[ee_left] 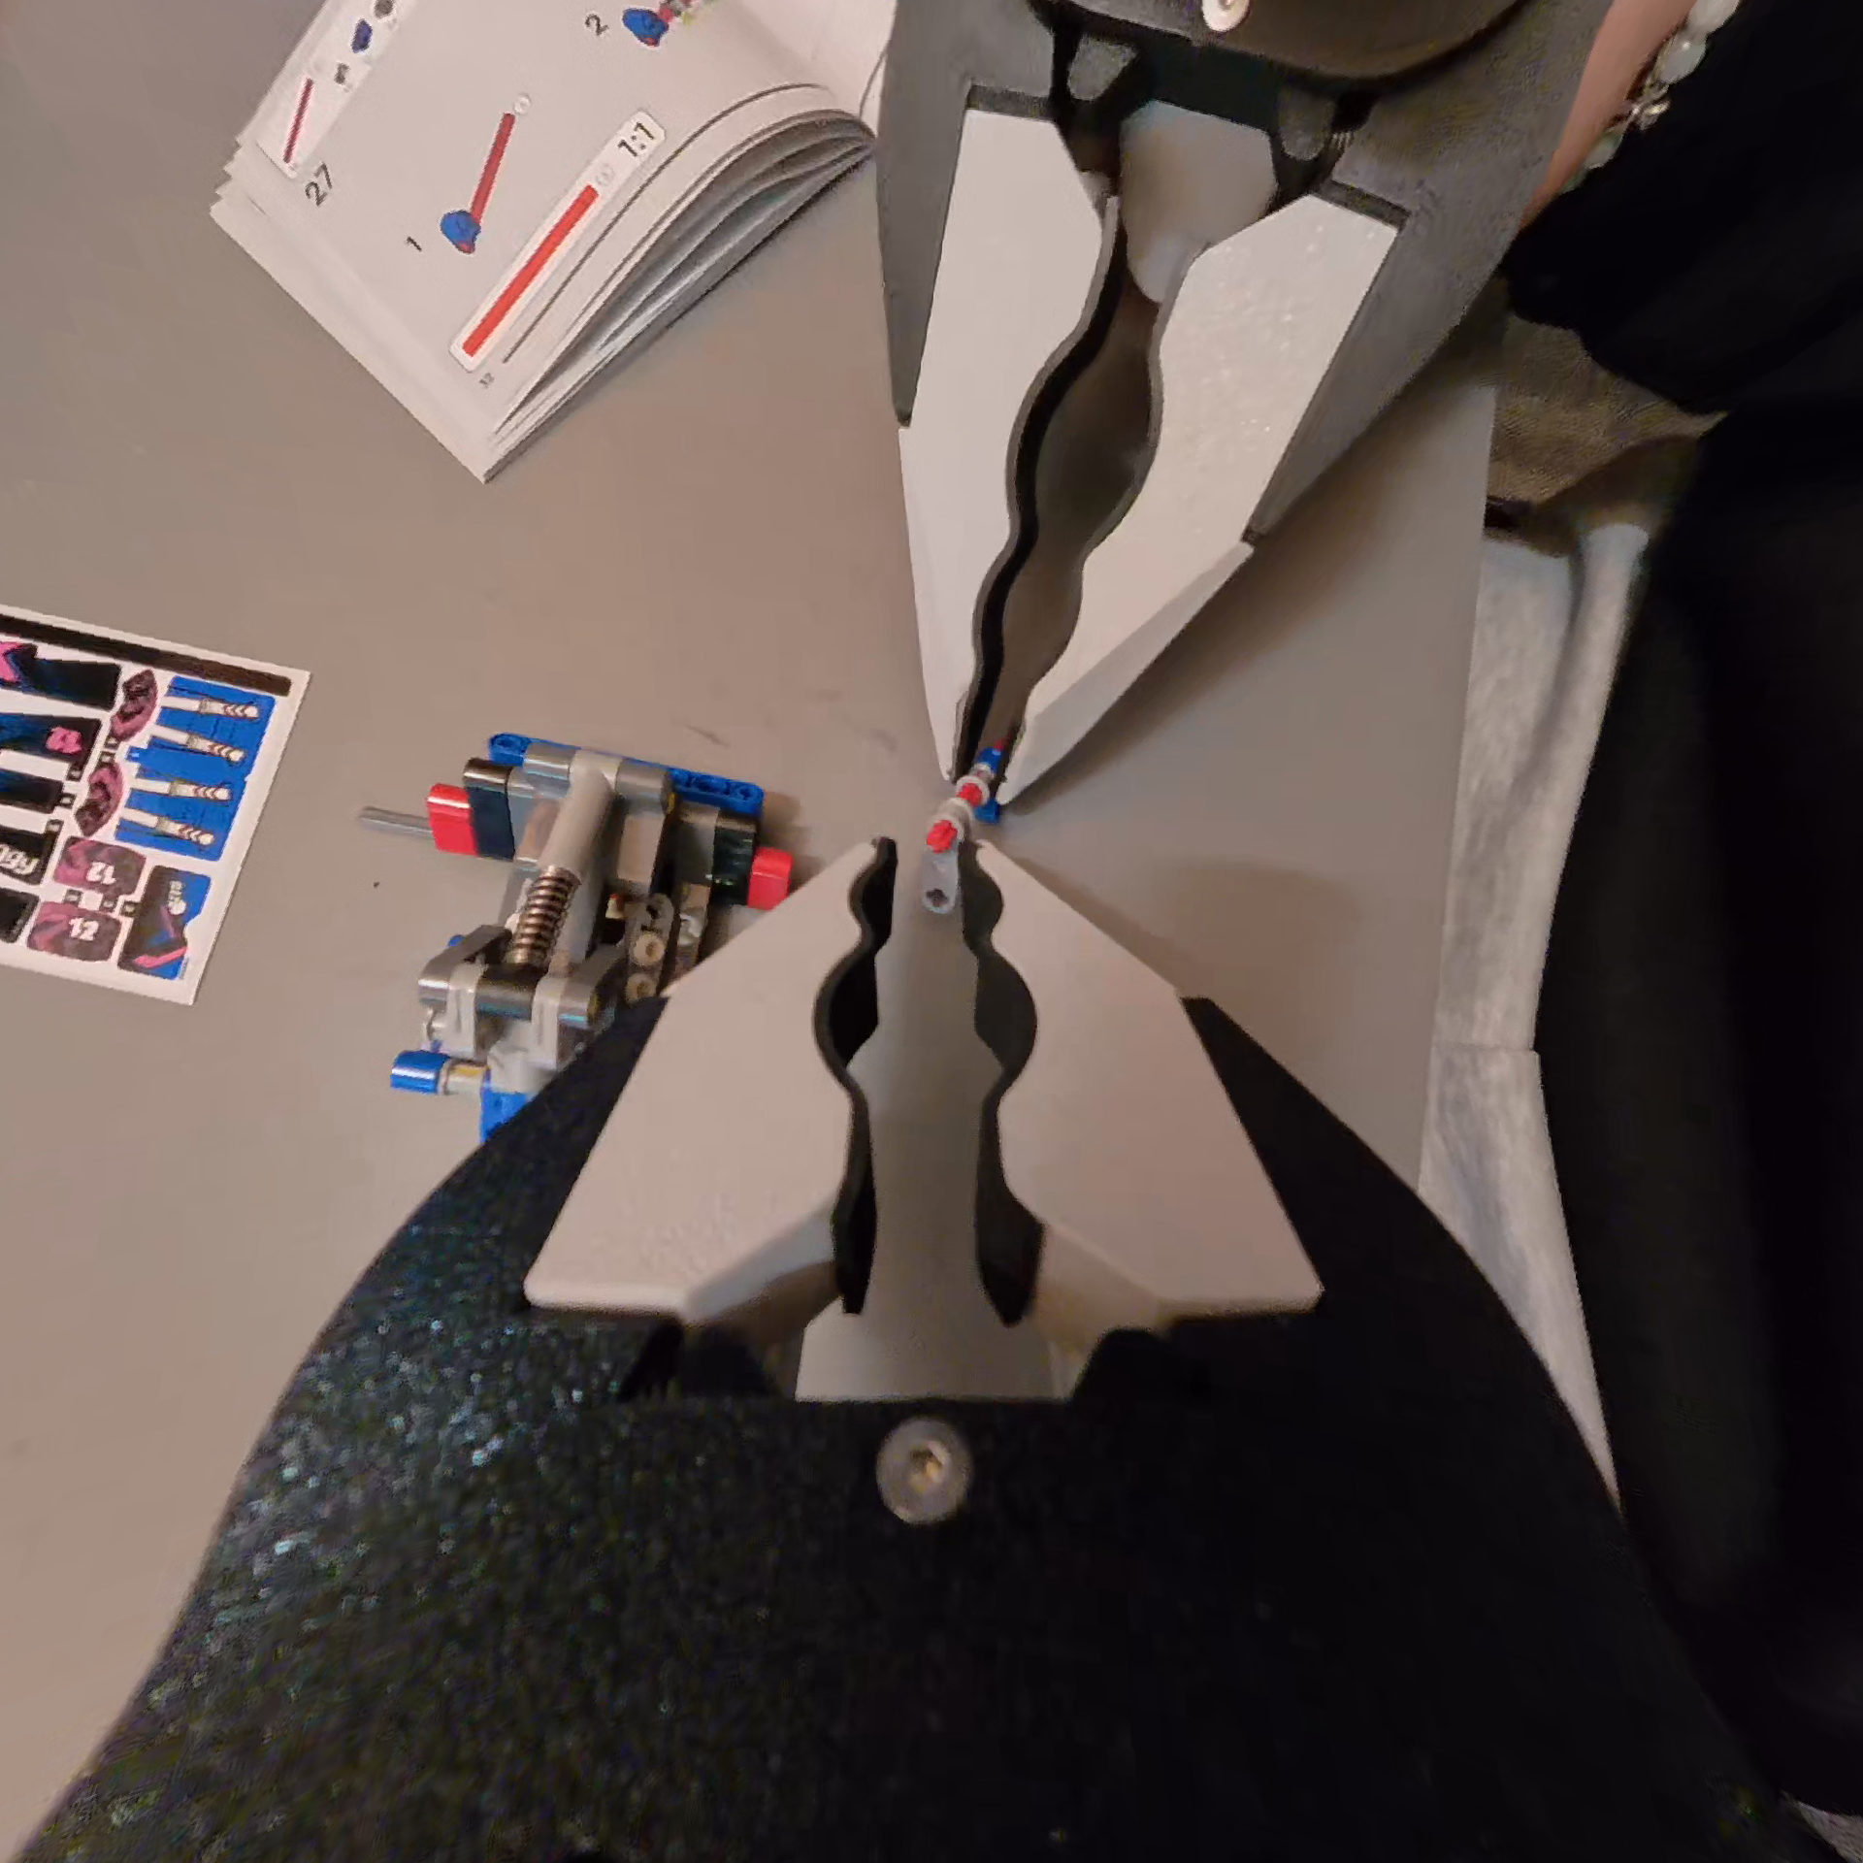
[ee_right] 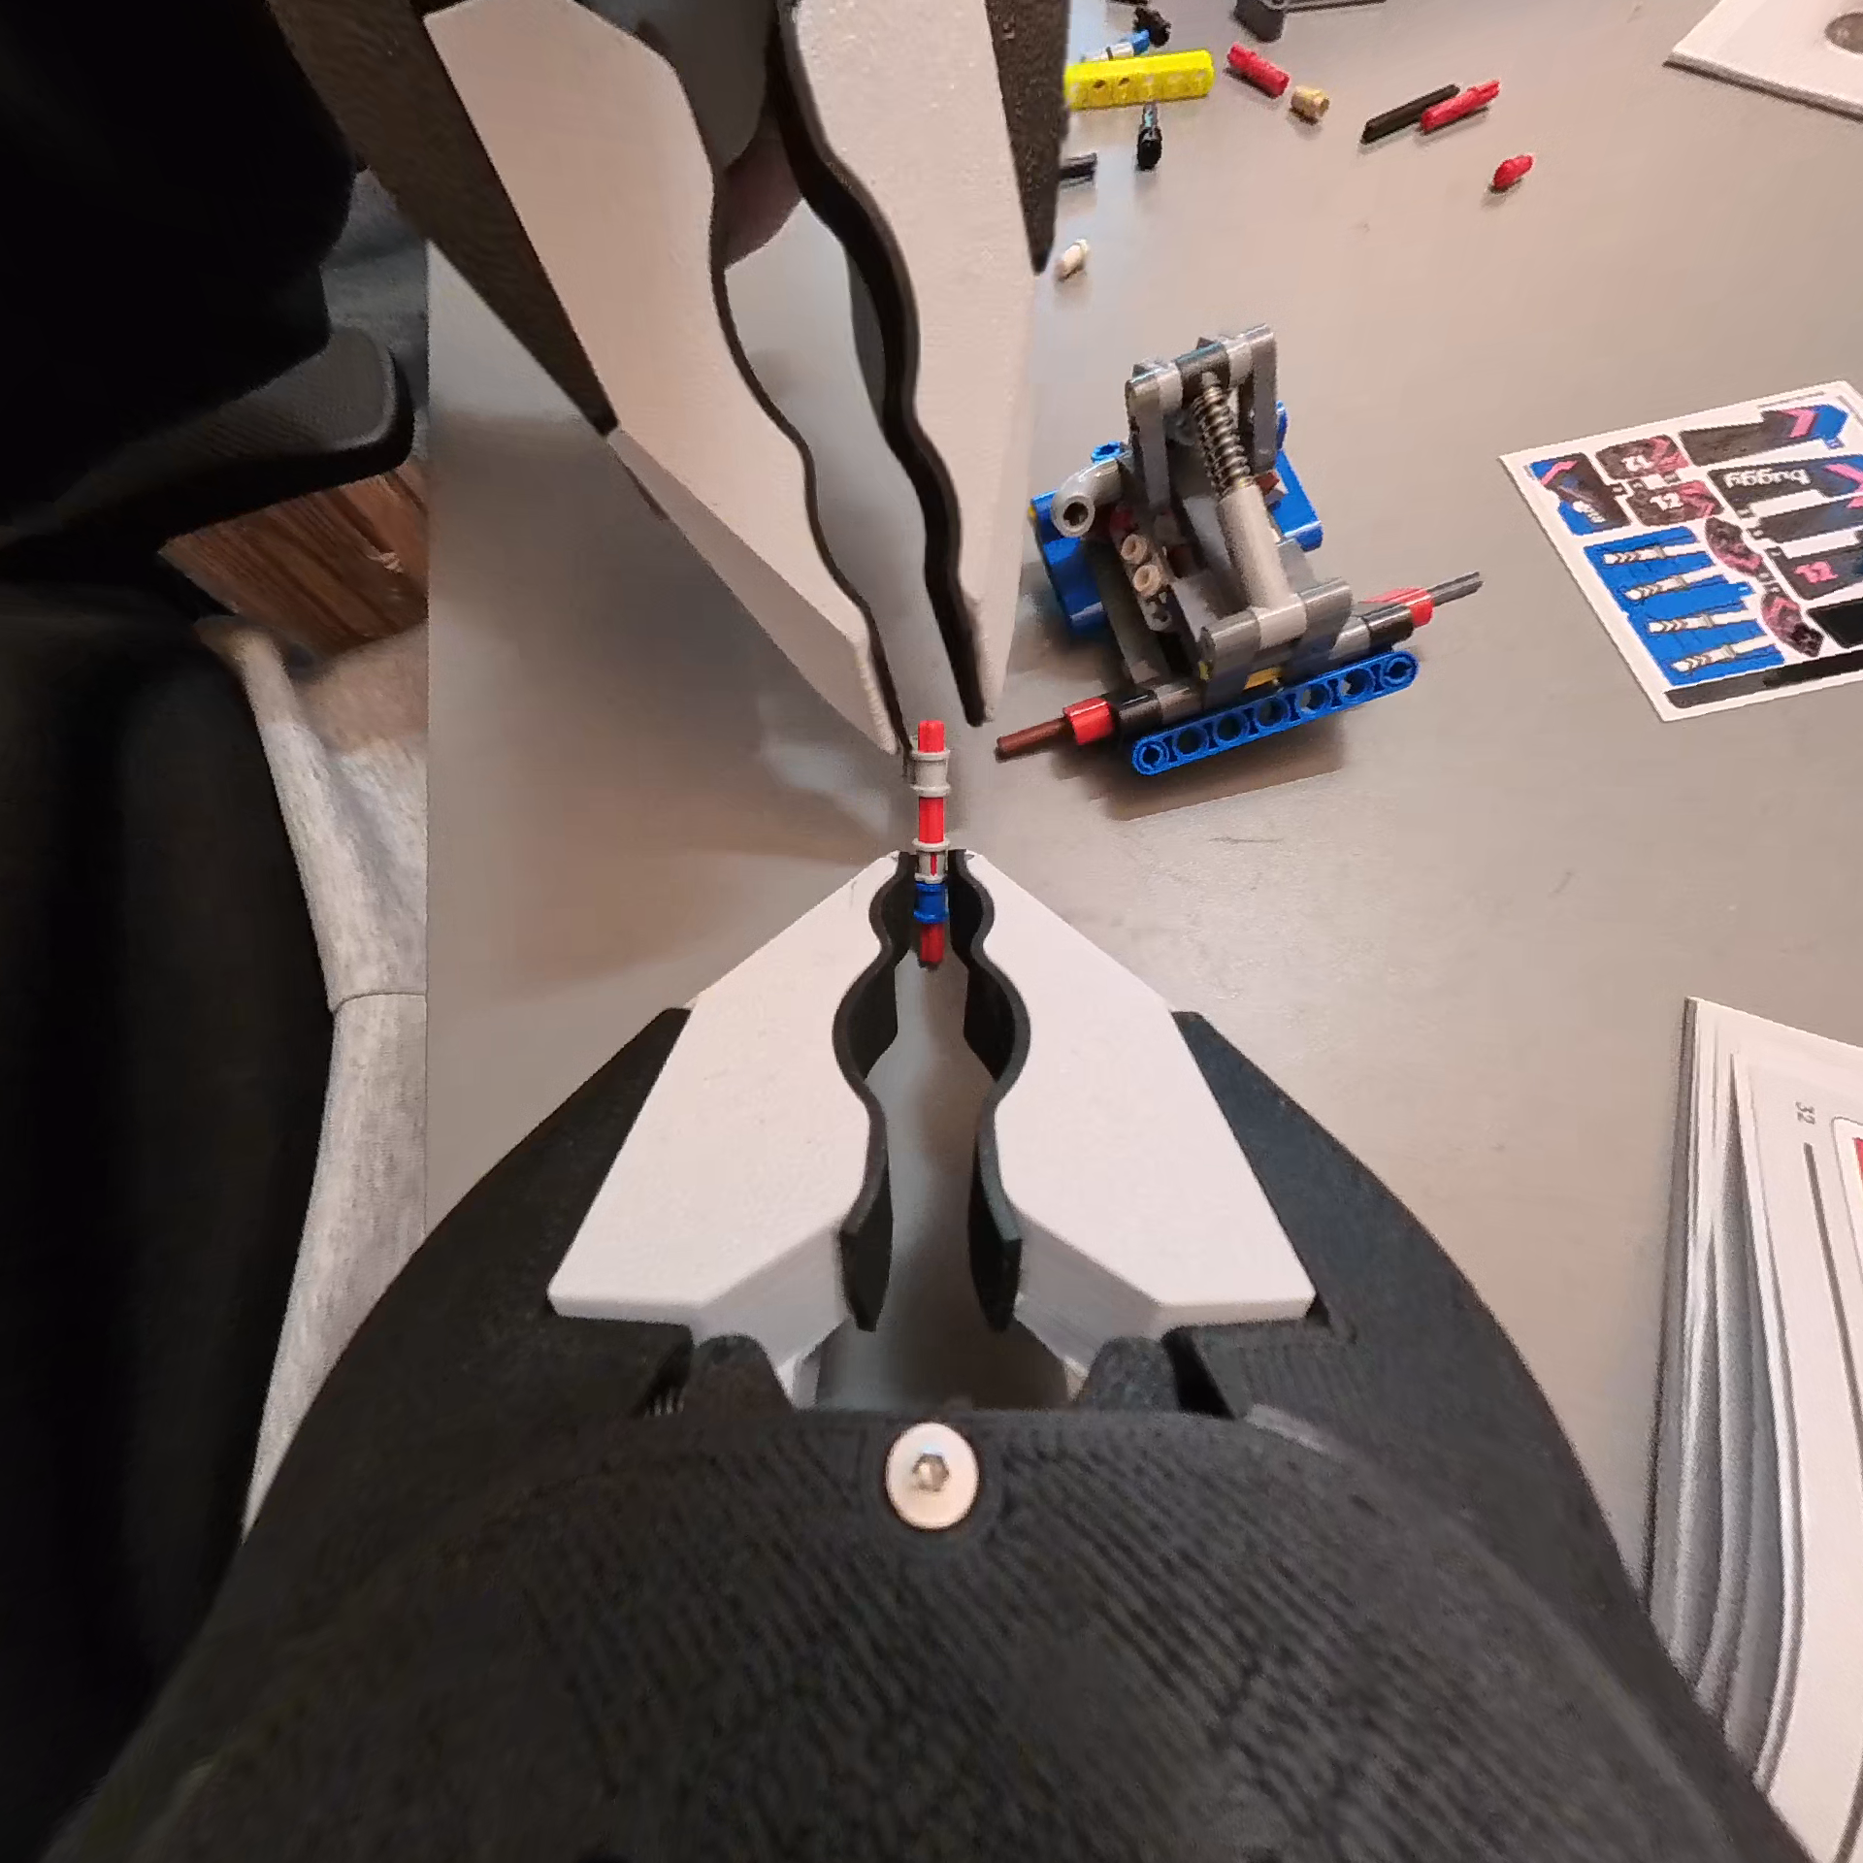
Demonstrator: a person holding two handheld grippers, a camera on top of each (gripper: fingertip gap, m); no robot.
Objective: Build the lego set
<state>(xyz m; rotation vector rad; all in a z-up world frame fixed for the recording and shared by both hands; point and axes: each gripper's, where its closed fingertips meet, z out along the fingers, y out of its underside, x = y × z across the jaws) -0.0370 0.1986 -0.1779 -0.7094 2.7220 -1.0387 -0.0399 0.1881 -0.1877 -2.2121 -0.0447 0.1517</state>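
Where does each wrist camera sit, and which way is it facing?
Left wrist view: on the left gripper, facing the right gripper head-on over the grey table; own two white fingers show.
Right wrist view: on the right gripper, facing the left gripper; own white fingers show.
Shared: thin red plastic axle, grey-and-blue lego model with spring, sticker sheet, instruction booklet.

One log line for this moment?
right gripper: shut on red axle | left gripper: open, at axle's grey connector | chassis: on table
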